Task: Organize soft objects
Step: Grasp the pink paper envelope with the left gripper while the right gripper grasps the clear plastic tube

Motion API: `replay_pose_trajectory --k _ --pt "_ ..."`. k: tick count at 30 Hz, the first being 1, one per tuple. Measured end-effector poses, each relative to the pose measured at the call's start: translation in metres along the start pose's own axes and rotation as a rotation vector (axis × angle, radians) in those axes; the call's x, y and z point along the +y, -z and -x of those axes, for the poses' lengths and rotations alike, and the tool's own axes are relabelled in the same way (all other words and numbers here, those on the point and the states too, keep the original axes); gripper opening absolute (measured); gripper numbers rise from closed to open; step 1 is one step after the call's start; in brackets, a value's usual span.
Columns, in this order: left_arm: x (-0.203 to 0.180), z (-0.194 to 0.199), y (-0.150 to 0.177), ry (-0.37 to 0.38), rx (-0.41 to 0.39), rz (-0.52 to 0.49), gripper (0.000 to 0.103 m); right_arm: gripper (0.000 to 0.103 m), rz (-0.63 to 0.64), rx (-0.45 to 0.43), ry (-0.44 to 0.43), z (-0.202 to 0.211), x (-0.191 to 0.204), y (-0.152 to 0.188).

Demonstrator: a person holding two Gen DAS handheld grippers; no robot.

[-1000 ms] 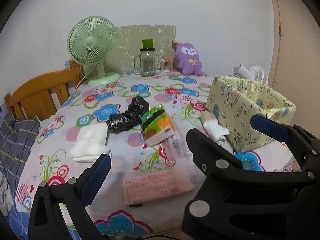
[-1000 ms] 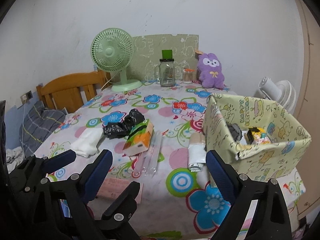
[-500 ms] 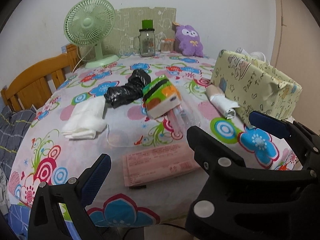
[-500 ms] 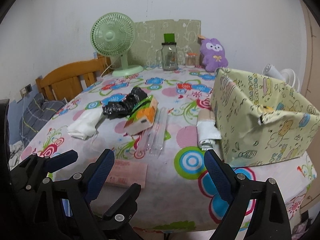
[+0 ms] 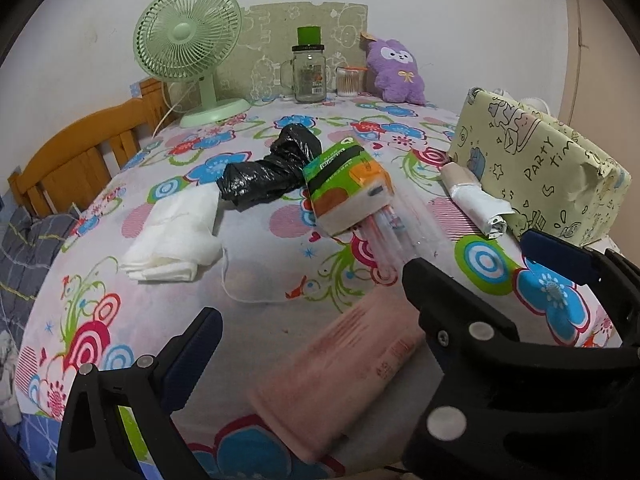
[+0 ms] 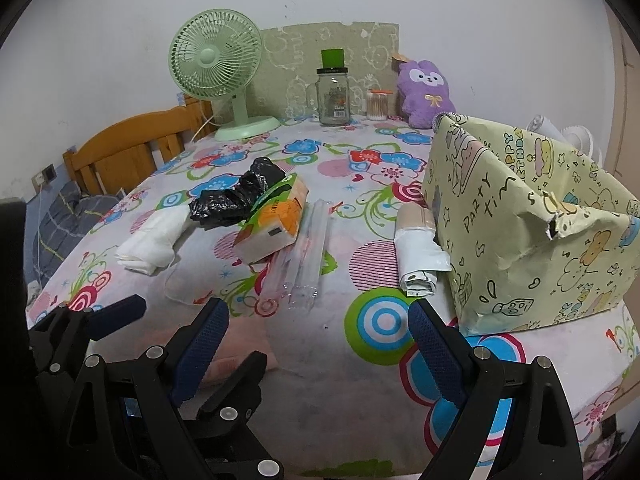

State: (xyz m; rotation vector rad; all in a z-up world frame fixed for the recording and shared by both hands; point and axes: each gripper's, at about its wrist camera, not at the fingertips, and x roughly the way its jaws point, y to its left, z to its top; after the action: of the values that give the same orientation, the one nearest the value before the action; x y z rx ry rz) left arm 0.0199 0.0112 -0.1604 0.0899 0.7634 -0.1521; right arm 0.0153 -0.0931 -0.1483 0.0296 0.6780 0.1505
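**Grippers lower and closer to the table edge**

Compared with a second ago, both cameras have dropped and moved in. In the left wrist view the pink packet (image 5: 340,372) has grown large and blurred; it lies on the floral tablecloth (image 5: 256,264) at 6 o'clock, directly between the spread jaws of the left gripper (image 5: 360,280). The right gripper (image 6: 318,344) also hangs with jaws wide apart, holding nothing, over the near table edge.

Nothing on the table has shifted. The tissue pack (image 5: 348,188) rests near centre, touching the black plastic bag (image 5: 268,172) at its 10 o'clock and overlapping the clear sleeve of straws (image 6: 304,256). The folded white cloth (image 5: 176,236) sits at 9 o'clock, the white roll (image 6: 416,252) against the wrapped box (image 6: 532,236) at 3 o'clock. The green fan (image 5: 188,40), jar (image 5: 308,72) and purple plush (image 5: 396,68) stand at 12 o'clock.
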Motion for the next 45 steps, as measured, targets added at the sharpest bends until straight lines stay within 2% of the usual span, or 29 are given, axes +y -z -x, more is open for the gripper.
replay_pose_trajectory --k 8,13,14,16,18,19,25,30,34,45 --pt "-0.001 0.002 0.003 0.03 0.014 -0.002 0.101 0.093 0.011 0.006 -0.011 -0.002 0.003 0.0" --pt "0.001 0.002 0.005 0.035 0.023 0.013 0.088 0.092 0.01 0.015 -0.011 -0.004 0.002 0.001" --pt "0.002 0.002 0.005 0.037 0.024 0.014 0.083 0.092 0.007 0.014 -0.011 -0.004 0.002 0.0" --pt "0.004 0.003 0.003 0.034 0.022 0.022 0.069 0.092 0.011 0.014 -0.01 -0.005 0.003 0.0" --pt "0.005 0.003 0.002 0.042 0.021 0.026 0.047 0.092 0.008 0.012 -0.015 -0.005 0.004 -0.001" --pt "0.006 0.003 0.002 0.042 0.02 0.029 0.041 0.092 0.006 0.011 -0.018 -0.006 0.004 -0.003" --pt "0.009 0.0 -0.003 0.056 0.032 0.043 0.039 0.089 0.001 0.019 -0.034 -0.014 0.012 -0.01" --pt "0.013 -0.003 -0.014 0.031 0.012 0.048 0.039 0.084 -0.019 0.041 -0.04 -0.023 0.013 -0.018" --pt "0.014 -0.01 -0.02 0.017 0.015 0.053 0.039 0.072 -0.048 0.078 -0.054 -0.036 0.009 -0.023" --pt "0.019 -0.028 -0.028 0.008 0.036 0.066 0.039 0.063 -0.049 0.131 -0.049 -0.061 0.008 -0.031"
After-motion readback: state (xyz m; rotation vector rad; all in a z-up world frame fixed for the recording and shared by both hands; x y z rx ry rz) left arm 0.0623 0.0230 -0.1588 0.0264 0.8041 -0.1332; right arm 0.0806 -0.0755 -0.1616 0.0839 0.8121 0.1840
